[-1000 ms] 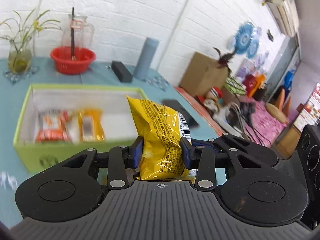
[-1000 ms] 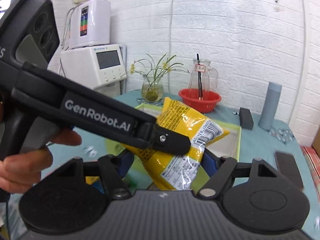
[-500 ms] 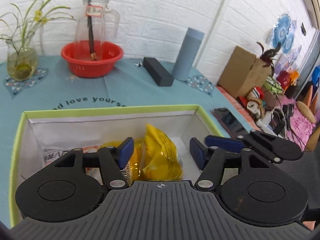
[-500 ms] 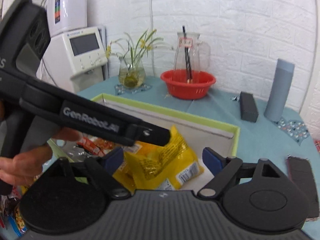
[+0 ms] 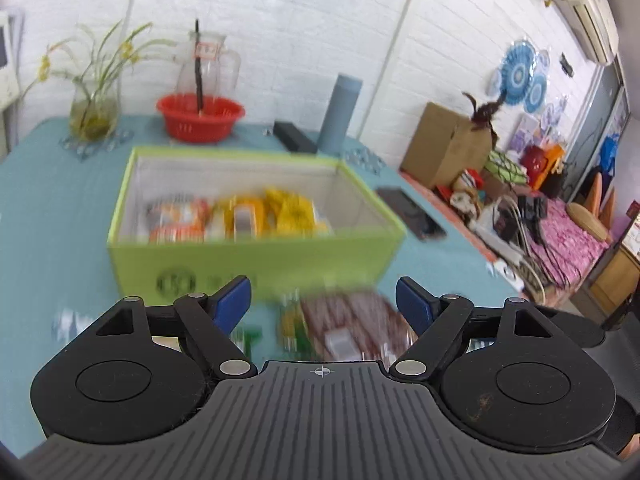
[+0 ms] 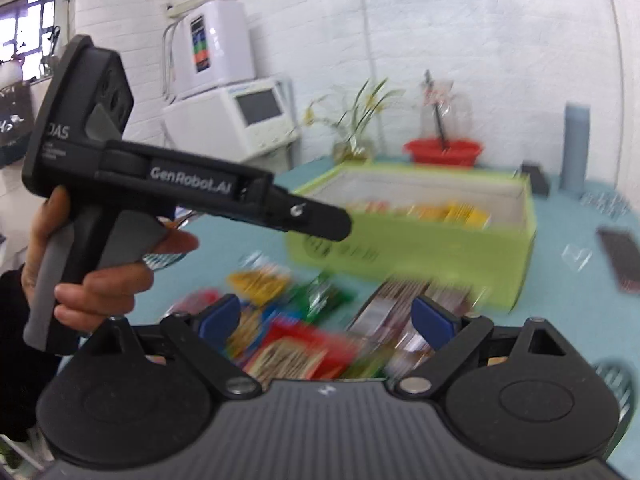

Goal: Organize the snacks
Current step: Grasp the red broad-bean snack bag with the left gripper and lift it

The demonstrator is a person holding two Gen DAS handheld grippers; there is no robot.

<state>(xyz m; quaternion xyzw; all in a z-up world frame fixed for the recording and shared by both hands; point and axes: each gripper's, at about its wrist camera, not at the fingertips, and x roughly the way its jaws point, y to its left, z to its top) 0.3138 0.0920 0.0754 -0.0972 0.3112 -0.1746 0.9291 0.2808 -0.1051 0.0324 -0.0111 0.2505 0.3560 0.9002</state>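
A lime green box (image 5: pixel 256 264) with a white inside stands on the teal table; it also shows in the right wrist view (image 6: pixel 420 252). Orange and yellow snack bags (image 5: pixel 256 218) lie in it, the yellow chip bag (image 5: pixel 294 212) among them. My left gripper (image 5: pixel 324 304) is open and empty, pulled back in front of the box, above a brown snack pack (image 5: pixel 352 320). My right gripper (image 6: pixel 326 316) is open and empty above a blurred pile of loose snacks (image 6: pixel 296 344). The hand-held left gripper (image 6: pixel 304 216) crosses the right wrist view.
A red basket (image 5: pixel 200 116), a glass jug, a plant vase (image 5: pixel 94 112), a grey bottle (image 5: pixel 340 112) and a black case stand behind the box. A phone (image 5: pixel 412 212) lies right of the box near the table edge. White appliances (image 6: pixel 228 120) stand at the left.
The left gripper let go of the yellow chip bag in the box, opened wider and pulled back. The right gripper also drew back toward the loose snacks. Both views are motion-blurred.
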